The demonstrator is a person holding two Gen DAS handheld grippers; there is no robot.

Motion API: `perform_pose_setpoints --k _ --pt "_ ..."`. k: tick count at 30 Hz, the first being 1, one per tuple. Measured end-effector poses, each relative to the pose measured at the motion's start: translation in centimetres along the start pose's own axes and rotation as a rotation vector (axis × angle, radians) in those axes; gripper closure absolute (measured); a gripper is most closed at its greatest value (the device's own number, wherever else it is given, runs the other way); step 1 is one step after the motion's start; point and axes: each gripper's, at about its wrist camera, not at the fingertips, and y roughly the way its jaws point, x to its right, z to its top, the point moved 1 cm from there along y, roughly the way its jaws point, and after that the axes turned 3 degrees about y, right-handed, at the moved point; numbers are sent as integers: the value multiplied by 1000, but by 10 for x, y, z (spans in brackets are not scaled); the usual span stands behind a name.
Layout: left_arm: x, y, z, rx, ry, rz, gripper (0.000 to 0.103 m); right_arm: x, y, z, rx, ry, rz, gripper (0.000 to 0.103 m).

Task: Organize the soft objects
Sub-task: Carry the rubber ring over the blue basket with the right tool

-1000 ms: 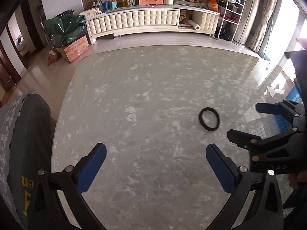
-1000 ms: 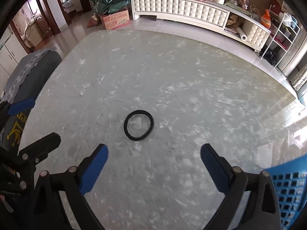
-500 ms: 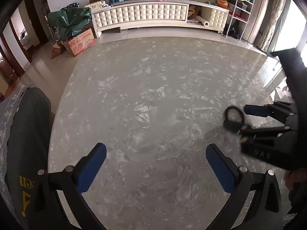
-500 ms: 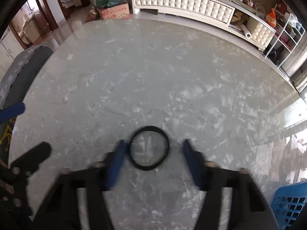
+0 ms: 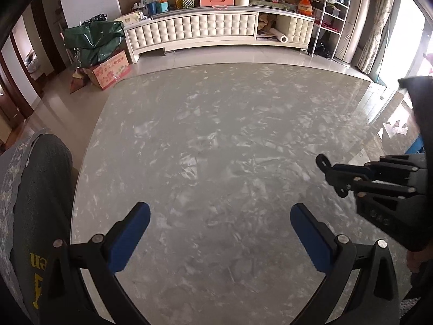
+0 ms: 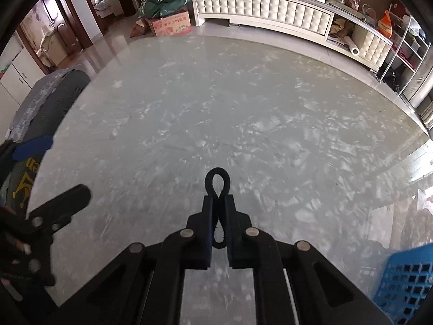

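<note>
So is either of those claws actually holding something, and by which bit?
The right gripper is closing on the black hair band, pinched across its middle so a loop pokes out ahead. The left gripper holds nothing.

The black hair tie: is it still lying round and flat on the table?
No, the hair tie is pinched into a narrow loop between the right tool's closing blue pads.

Blue basket (image 6: 403,281) cut off at the lower right corner; black band (image 6: 217,182) partly hidden between the right tongs' (image 6: 217,203) closing pads; worktop (image 6: 216,108) surface near them motion-blurred.
</note>
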Motion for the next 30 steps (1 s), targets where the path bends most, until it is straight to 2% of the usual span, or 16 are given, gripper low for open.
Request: perform_pose_setpoints --k 9,13,20,26,30 --pt "38 -31 -2 41 42 -13 0 16 -75 -30 74 -2 12 96" --pt "65 -52 1 60 55 -46 0 34 -106 -32 116 25 8 96" --pt "122 -103 6 124 130 -65 0 74 -171 -59 195 65 -19 96" --pt "170 -136 14 160 173 -148 0 108 -208 -87 236 95 -57 96" --pt "199 -141 21 153 175 -180 0 133 -219 -103 245 123 -90 96"
